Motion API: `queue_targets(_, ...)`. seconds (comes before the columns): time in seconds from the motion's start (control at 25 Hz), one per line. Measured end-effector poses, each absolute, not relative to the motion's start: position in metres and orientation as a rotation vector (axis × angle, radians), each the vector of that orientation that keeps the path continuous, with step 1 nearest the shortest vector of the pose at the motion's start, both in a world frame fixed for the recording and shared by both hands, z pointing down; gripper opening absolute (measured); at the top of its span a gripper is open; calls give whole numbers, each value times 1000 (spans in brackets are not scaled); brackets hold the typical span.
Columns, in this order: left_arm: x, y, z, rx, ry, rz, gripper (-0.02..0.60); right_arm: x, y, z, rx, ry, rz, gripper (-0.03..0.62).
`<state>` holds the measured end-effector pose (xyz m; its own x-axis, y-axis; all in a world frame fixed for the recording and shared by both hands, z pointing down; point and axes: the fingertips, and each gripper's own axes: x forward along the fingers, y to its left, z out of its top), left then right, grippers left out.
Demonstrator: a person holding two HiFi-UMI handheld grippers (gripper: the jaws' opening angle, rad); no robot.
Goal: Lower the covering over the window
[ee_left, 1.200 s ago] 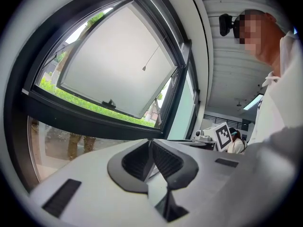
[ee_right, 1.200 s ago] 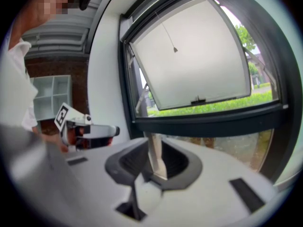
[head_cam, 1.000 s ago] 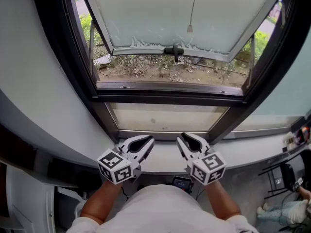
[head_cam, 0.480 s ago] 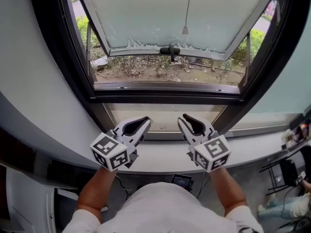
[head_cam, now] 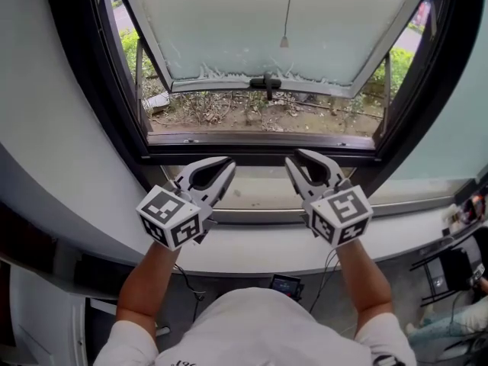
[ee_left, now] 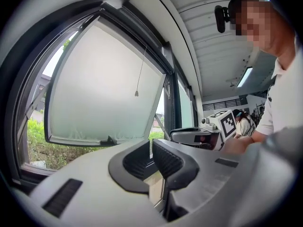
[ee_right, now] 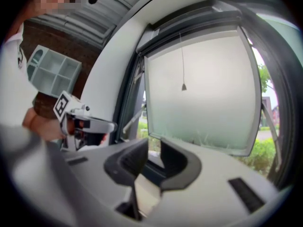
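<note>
Both hands have come up since a second ago. The grippers were down in front of the white window sill [head_cam: 252, 259] and now sit level with the bottom rail of the dark metal window frame [head_cam: 259, 157].

The covering looks like a roll-up blind. I can't really make out the blind itself, so my guess is it's wound up at the head of the frame. What does show is its thin pale pull cord with a small cone-shaped bead [head_cam: 284, 42]. It hangs in front of the frosted glass sash [head_cam: 252, 21], which is tilted outward, and it's well above and beyond both grippers.

That cord should be light and limp, so it'll probably swing away if bumped. I'd pinch it right at the bead or just above it, then draw straight down slowly so nothing jams or snaps.

The grey left gripper with the marker cube [head_cam: 221, 166] has its jaws together with nothing between them, so it would need to open first. The matching right gripper [head_cam: 305, 160] has its jaws partly apart, also empty and touching nothing, so it's the handier one for the cord.
</note>
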<state>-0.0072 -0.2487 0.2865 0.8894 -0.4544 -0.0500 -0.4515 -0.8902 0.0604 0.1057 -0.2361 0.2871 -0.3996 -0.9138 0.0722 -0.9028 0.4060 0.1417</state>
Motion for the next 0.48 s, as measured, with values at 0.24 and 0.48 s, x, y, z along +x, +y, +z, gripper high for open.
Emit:
queue_targets(0.24,1,-259,258,3055,-728,-125,25,102,-248,250,1630,-2519,-241,81)
queue_targets(0.48,9,-262,244,3089,-721,-129,25,95,-255,232,1607,-2516,-318,81)
